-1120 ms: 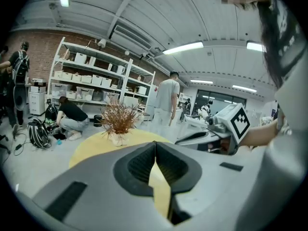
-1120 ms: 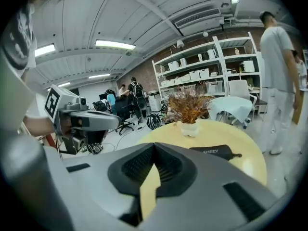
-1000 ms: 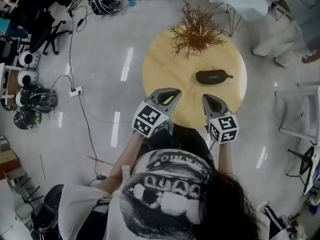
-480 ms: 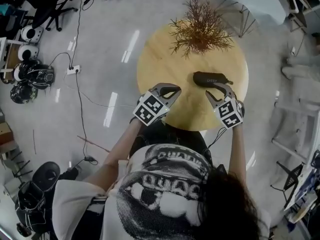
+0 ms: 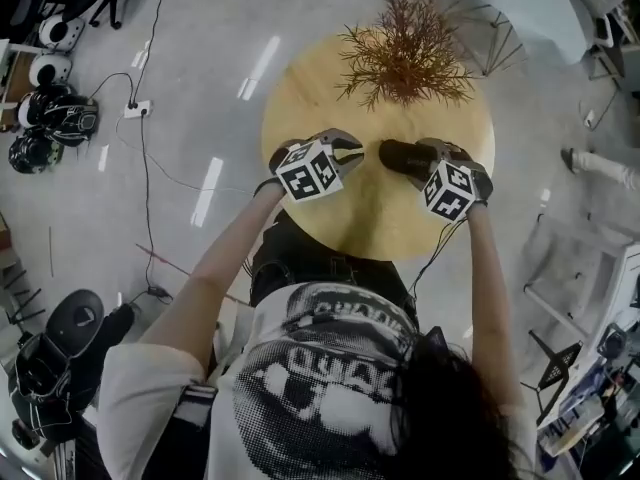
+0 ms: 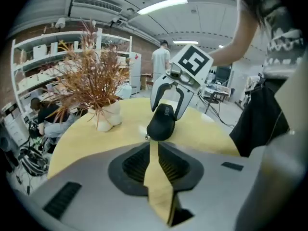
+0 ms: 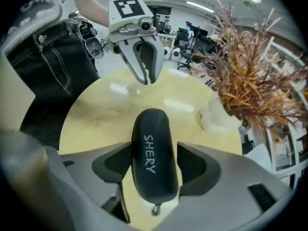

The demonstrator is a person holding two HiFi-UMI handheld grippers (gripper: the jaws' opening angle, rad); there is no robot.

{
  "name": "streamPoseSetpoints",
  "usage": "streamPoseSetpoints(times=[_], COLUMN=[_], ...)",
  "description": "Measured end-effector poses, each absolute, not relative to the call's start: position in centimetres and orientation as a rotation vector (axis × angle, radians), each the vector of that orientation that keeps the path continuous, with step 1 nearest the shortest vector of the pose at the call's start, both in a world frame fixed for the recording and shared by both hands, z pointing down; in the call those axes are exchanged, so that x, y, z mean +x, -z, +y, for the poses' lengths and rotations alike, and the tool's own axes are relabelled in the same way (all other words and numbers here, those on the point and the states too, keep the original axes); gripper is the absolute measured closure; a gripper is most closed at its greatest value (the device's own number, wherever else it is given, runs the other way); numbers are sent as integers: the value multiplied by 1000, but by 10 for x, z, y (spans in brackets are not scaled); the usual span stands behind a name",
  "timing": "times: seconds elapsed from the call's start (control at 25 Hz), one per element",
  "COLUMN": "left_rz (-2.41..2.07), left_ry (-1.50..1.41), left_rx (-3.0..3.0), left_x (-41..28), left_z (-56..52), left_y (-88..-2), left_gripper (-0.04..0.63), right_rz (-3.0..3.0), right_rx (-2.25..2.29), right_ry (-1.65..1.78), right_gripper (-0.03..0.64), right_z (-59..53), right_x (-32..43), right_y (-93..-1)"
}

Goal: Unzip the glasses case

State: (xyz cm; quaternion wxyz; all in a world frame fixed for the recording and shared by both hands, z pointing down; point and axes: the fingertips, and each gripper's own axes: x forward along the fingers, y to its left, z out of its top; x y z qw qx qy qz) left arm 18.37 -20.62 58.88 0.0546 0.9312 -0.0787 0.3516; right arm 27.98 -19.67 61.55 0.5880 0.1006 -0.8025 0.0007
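The glasses case [image 5: 398,155] lies flat on the round table [image 5: 372,218], just in front of the dried plant [image 5: 405,53]. Its long axis runs across the person from left to right. The right tongs [image 7: 154,152] point steeply down and straddle its right half. Their jaws have just been opening and stand wide, with the lettered body of the case between the pads but not clamped. The left tongs [image 6: 153,148] point along the case's length at its left end, which sits just beyond their tips. Their jaws have just been opening too, yet only to a narrow slit that shows bare table and holds nothing. A small metal piece [image 6: 146,137] hangs at that near end. It may be the zip pull, though it is too small to be sure, and a ring [image 7: 155,209] shows at the other end as well. So the left hand looks the nearer to the pull and the right placed to steady the body. A second ago both tongs were shut and hung over the table's near edge, with the case well ahead of them; both have since come forward and down onto it.
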Motion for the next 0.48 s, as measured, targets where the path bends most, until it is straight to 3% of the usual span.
streamPoseSetpoints(times=[0.12,0.48], left_rz=[-115,263], left_ry=[-1222,-1500], left_rx=[2863,3010], left_x=[193,224], left_z=[-215,-221], left_y=[-605,-635], left_gripper=[478,478], right_rz=[-1865,-1920], right_rx=[144,107], right_ry=[-43,-58], right_gripper=[319,321], right_z=[-191,-193], right_x=[278,277], right_y=[-623,-622])
